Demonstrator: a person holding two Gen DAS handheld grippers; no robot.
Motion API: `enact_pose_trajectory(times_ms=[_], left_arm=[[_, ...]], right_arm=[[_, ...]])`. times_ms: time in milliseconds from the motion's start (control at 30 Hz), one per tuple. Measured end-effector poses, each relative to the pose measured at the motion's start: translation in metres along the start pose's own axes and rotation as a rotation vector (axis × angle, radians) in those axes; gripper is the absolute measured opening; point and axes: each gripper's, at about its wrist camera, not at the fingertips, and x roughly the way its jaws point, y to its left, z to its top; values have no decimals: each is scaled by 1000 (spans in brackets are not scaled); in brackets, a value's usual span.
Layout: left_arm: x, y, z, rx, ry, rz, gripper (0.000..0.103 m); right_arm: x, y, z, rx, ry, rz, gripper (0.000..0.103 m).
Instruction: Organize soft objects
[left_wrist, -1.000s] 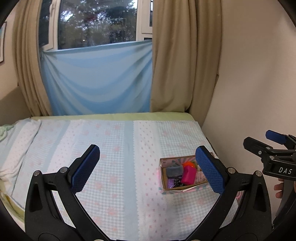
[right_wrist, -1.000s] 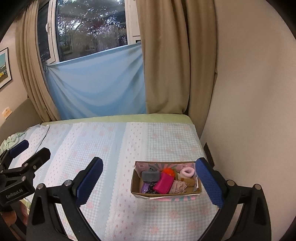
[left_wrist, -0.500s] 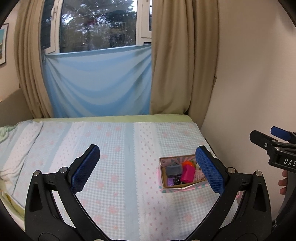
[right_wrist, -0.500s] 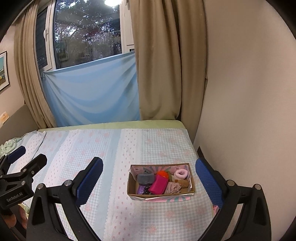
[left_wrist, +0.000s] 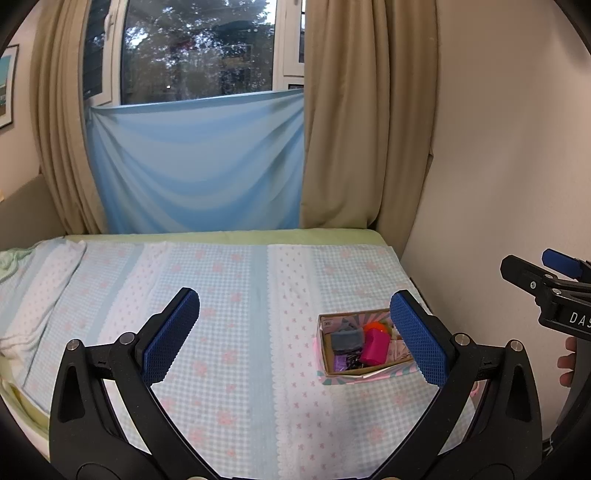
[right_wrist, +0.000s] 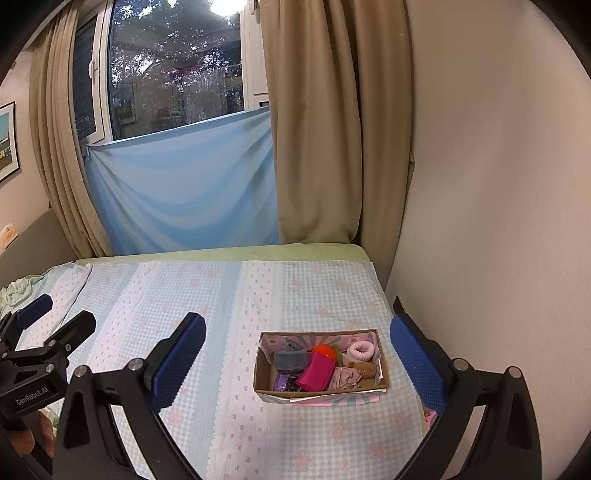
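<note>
Both grippers' fingers (right_wrist: 417, 360) gape wide, empty, over checked bedspread (right_wrist: 221, 295) below curtained window (right_wrist: 177, 74).

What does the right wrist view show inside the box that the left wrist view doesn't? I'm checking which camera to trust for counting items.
Only the right wrist view shows the pale pink scrunchie, the small brown plush and the beige cloth; there the box is unobstructed. The left wrist view shows no item the right lacks; its own gripper finger covers the box's right end. Both show the grey band, the magenta pouch, the orange item and the purple item.
</note>
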Motion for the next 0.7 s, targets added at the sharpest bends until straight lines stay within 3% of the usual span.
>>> enact_pose_trajectory(times_ms=[700], left_arm=[[7, 1, 4, 6, 4, 27, 103]], right_arm=[[7, 4, 5, -8, 17, 9, 100]])
